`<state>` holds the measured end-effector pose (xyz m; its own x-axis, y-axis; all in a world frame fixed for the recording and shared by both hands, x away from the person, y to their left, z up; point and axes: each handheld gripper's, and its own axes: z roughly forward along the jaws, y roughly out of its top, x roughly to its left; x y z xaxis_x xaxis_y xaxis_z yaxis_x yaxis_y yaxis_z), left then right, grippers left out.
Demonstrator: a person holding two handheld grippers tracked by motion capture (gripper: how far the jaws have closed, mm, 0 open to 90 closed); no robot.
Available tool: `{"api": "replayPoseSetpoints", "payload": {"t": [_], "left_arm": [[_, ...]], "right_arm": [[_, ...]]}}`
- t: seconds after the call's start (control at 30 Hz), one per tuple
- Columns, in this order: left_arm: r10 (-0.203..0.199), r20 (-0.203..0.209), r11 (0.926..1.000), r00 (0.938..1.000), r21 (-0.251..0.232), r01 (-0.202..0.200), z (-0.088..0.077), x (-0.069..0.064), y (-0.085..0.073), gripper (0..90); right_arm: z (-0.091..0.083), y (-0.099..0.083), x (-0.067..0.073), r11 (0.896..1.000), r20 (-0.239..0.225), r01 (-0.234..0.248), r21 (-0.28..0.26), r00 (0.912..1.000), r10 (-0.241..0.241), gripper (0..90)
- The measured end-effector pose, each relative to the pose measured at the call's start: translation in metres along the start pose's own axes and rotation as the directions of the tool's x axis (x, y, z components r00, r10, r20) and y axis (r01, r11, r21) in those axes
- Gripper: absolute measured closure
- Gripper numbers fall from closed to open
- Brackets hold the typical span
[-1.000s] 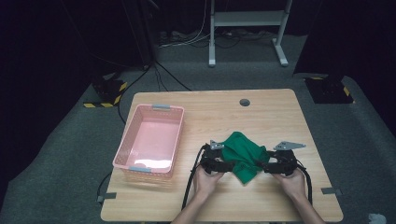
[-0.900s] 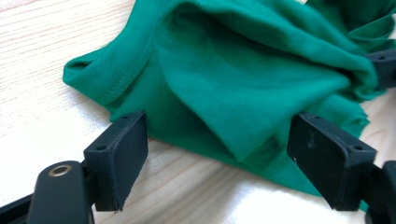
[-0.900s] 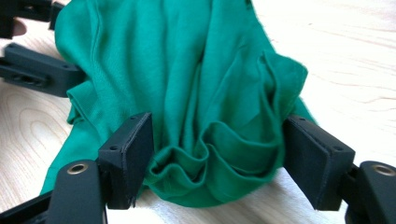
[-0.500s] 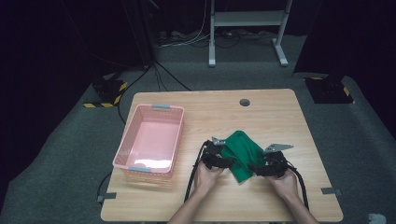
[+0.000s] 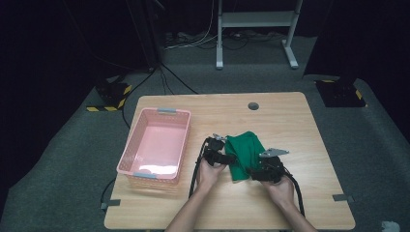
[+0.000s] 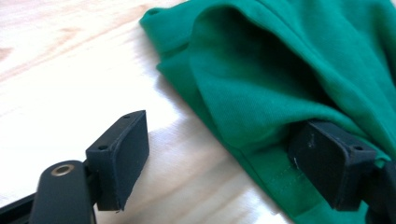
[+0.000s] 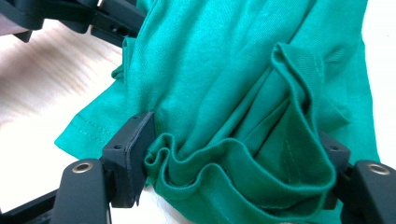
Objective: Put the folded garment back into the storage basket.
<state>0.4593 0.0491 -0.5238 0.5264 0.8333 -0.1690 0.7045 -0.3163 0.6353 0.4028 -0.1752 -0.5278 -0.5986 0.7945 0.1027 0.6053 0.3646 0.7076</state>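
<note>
A: Right claw (image 7: 233, 172) first, what is it doing?
B: Bunching the green cloth (image 7: 243, 79). Folds are sitting packed between its two jaws, the left pad touching the gathered hem. So it is gripping the green cloth, jaws standing wide around the wad.
A: Left claw (image 6: 233, 163)?
B: Standing open. One jaw is resting bare on the surface (image 6: 70, 70), clear of the cloth. The other is tucking under a fold at the cloth's edge. Nothing is being pinched between the pads.
A: Where is the cloth lying?
B: High view: green cloth (image 5: 245, 153) is lying crumpled on the surface (image 5: 290, 121), toward the person's edge. Left claw (image 5: 231, 157) is sitting at the cloth's left side, right claw (image 5: 250, 171) at the cloth's near right corner, each in a hand coming in from the bottom.
A: Anything else near the cloth?
B: Pink basket (image 5: 131, 153) is sitting left of the cloth, well apart, nothing visible inside. A dark round hole (image 5: 253, 106) is showing in the surface beyond the cloth. Farther beyond the cloth, a white frame (image 5: 256, 19) is standing on the floor with cables (image 5: 193, 41) beside it.
</note>
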Motion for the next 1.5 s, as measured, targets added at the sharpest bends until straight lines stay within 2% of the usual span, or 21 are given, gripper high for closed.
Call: {"api": "replayPoseSetpoints", "payload": {"t": [0.17,0.37,0.47,0.53,0.63,0.73,0.83,0.93,1.0,1.13,1.3,1.5], "left_arm": [[-0.014,-0.019,0.9999,0.9997,0.004,0.014,0.001,0.007,0.003,20.4],[-0.040,-0.019,0.9992,0.9990,-0.001,0.040,0.000,0.013,0.004,20.4],[-0.056,-0.009,0.9984,0.9984,-0.011,0.056,-0.007,0.012,0.002,21.8],[-0.075,0.011,0.9963,0.9971,-0.041,0.076,-0.014,0.011,0.000,22.2],[-0.110,0.062,0.9889,0.9921,-0.094,0.115,-0.025,0.009,0.000,22.3],[-0.113,0.078,0.9828,0.9905,-0.138,0.123,-0.033,0.006,0.001,21.2],[-0.089,0.076,0.9818,0.9931,-0.161,0.101,-0.037,0.000,0.005,19.4],[-0.079,0.072,0.9846,0.9943,-0.150,0.089,-0.033,-0.005,0.008,17.5],[-0.085,0.067,0.9863,0.9942,-0.136,0.093,-0.027,-0.007,0.010,16.0],[-0.115,0.080,0.9860,0.9901,-0.112,0.124,-0.014,-0.007,0.011,14.1],[-0.132,0.073,0.9880,0.9885,-0.070,0.138,0.003,-0.009,0.011,10.3],[-0.143,0.060,0.9885,0.9879,-0.041,0.146,0.016,-0.012,0.012,5.6]], "right_arm": [[0.006,0.004,0.006,1.000,0.016,-0.011,-0.005,0.9998,0.011,29.7],[0.009,0.006,0.011,1.000,0.018,-0.017,-0.016,0.9997,0.017,28.9],[0.008,0.006,0.012,0.999,0.015,-0.017,-0.027,0.9997,0.018,28.7],[0.002,0.005,0.012,0.999,0.017,-0.013,-0.048,0.9998,0.014,29.4],[-0.009,0.005,0.009,0.996,0.004,-0.014,-0.084,0.9999,0.014,28.8],[-0.019,0.007,0.003,0.994,-0.005,-0.013,-0.105,0.9999,0.013,26.4],[-0.025,0.008,-0.004,0.994,-0.009,-0.013,-0.111,0.9999,0.012,24.0],[-0.031,0.007,-0.011,0.992,-0.006,-0.022,-0.128,0.9998,0.021,23.5],[-0.033,0.006,-0.017,0.991,0.010,-0.028,-0.129,0.9995,0.030,23.2],[-0.038,0.000,-0.037,0.990,0.059,-0.055,-0.131,0.9963,0.063,23.1],[-0.044,-0.013,-0.064,0.988,0.121,-0.092,-0.128,0.9869,0.107,22.8],[-0.046,-0.029,-0.091,0.988,0.203,-0.122,-0.096,0.9692,0.139,22.5]]}}
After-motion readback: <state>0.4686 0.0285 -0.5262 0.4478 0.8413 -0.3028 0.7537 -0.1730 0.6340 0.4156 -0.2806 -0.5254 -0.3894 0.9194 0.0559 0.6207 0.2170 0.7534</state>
